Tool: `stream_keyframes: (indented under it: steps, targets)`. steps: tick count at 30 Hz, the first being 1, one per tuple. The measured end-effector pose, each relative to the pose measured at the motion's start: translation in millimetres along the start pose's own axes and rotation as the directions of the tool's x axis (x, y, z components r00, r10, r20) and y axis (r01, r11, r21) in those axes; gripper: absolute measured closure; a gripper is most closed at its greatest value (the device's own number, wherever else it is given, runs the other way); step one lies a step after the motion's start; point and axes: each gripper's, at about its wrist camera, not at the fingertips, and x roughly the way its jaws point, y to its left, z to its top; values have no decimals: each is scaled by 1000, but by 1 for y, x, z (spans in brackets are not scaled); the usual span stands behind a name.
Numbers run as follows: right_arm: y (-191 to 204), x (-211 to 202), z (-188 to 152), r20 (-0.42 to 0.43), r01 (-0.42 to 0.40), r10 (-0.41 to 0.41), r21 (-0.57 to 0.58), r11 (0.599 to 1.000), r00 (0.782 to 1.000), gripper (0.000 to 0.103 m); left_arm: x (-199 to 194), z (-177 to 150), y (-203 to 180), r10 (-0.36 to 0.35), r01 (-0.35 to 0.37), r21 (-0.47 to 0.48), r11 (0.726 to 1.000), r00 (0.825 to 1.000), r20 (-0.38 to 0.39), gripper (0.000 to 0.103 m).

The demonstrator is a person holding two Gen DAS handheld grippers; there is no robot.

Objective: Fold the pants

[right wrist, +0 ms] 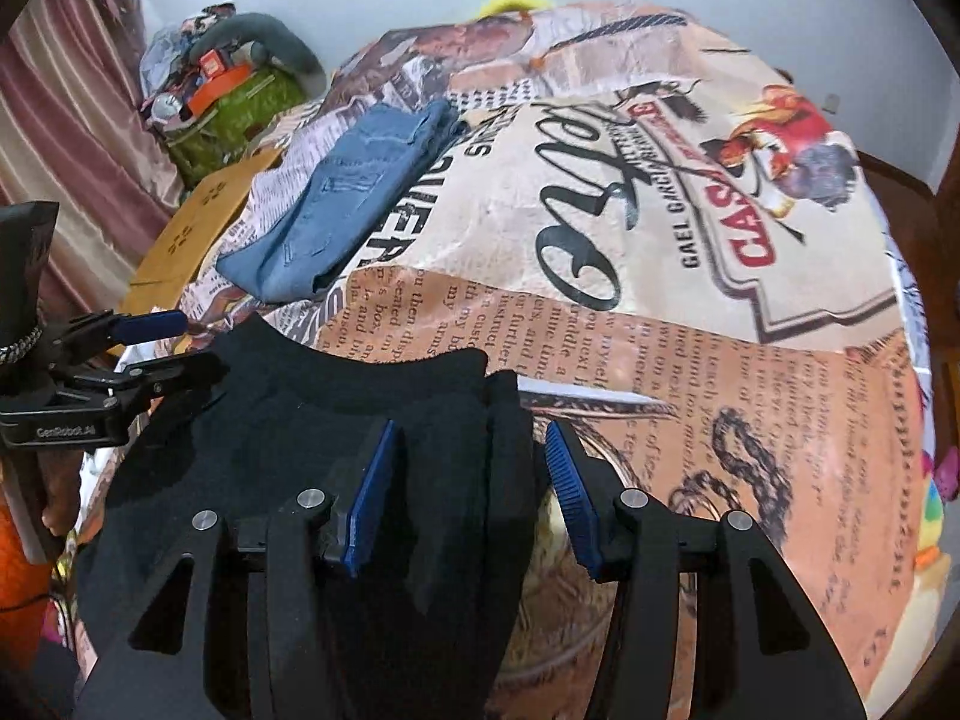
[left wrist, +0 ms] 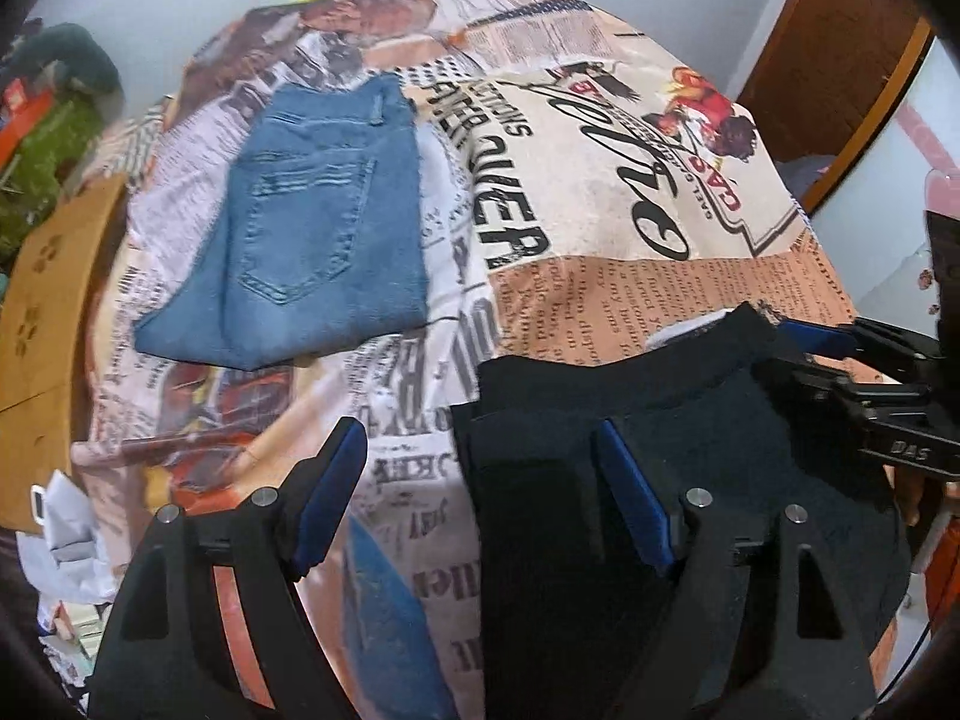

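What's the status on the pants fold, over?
Left claw open, straddling left edge of black pants. Right claw open over their right edge. Folded jeans lie apart, farther back on printed sheet. Nothing blocking.

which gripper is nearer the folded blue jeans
Left. The left gripper is open over the black pants' left edge, on the side where the folded blue jeans lie. The right gripper, also open, straddles the pants' right edge, farther from them.
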Motion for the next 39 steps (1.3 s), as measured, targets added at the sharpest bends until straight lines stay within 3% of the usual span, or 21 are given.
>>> stream_keyframes:
  steps: [1,5,13,16,20,22,24,26,29,32,36,39]
  targets:
    - [1,3,1,-8,-5,5,-8,1000,1000,56,3,1,-1,-18,18,9,1000,1000,-17,25]
    - [8,12,-1,-31,-3,0,-84,996,1000,64,17,-1,-11,-75,78,48,996,995,-71,49]
    - [13,4,-4,36,45,-40,-153,987,999,83,12,-1,-24,12,-12,96,995,1000,5,61]
    - [22,12,-6,38,111,-105,-205,972,994,83,17,2,-15,89,-90,77,993,996,18,66]
    - [21,14,-3,15,121,-120,-197,973,993,81,15,3,-5,59,-59,37,998,998,1,66]
    - [21,7,-1,16,130,-130,-183,974,991,77,3,2,-11,121,-123,61,991,992,38,66]
    - [23,-3,0,21,141,-139,-166,976,990,76,-10,0,-18,163,-170,89,981,984,77,65]
    - [27,-19,-3,45,130,-125,-157,979,991,71,-22,-2,-24,151,-162,107,981,983,102,63]
    - [37,-36,-8,83,102,-90,-152,983,992,53,-39,-7,-33,128,-143,106,984,982,138,51]
    - [49,-47,-15,84,50,-38,-146,988,996,48,-50,-15,-44,108,-128,119,985,982,157,39]
    - [62,-44,-27,36,-7,12,-140,990,999,39,-47,-26,-57,101,-117,148,982,989,112,19]
    - [67,-34,-40,-29,-7,2,-154,988,1000,36,-35,-38,-61,115,-122,158,980,992,55,19]
